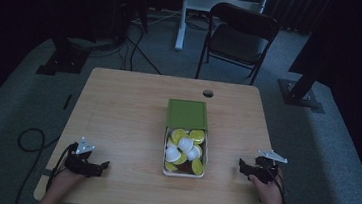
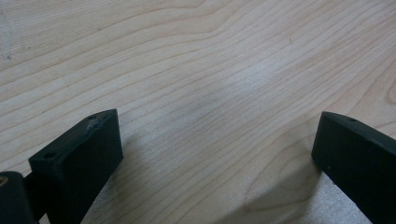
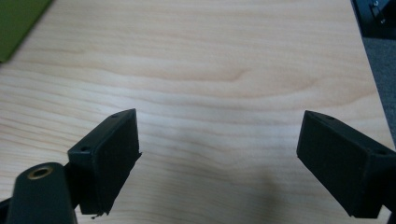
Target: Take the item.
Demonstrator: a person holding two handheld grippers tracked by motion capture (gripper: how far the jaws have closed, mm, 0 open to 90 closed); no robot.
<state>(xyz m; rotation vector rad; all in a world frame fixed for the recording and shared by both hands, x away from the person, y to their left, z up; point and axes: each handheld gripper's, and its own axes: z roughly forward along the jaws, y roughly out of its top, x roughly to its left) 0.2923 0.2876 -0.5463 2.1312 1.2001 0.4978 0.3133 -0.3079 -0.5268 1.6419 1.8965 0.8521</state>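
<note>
Both sets of jaws stand wide apart, nothing between them, only bare wood under each. Left gripper [image 1: 93,166] rests on the near-left part of the light wooden table [image 1: 122,121]; right gripper [image 1: 249,170] on the near-right; both well apart from the box

Risks, as I judge them:
- the shallow white open tray [image 1: 205,157] is heaped with round yellow and white capsules [image 1: 185,150]; a jaw coming in from the side likely knocks the top ones out over the rim
- capsules look smooth and rounded, so an off-centre pinch could squirt one away
- the green lid [image 1: 187,114] sits at the tray's far end, touching or overlapping it, can't tell which; bumping it could shift the tray

Tray sits mid-table, slightly right of centre, between the two grippers; something dark lies among the capsules at the near end, too dim to identify
</note>
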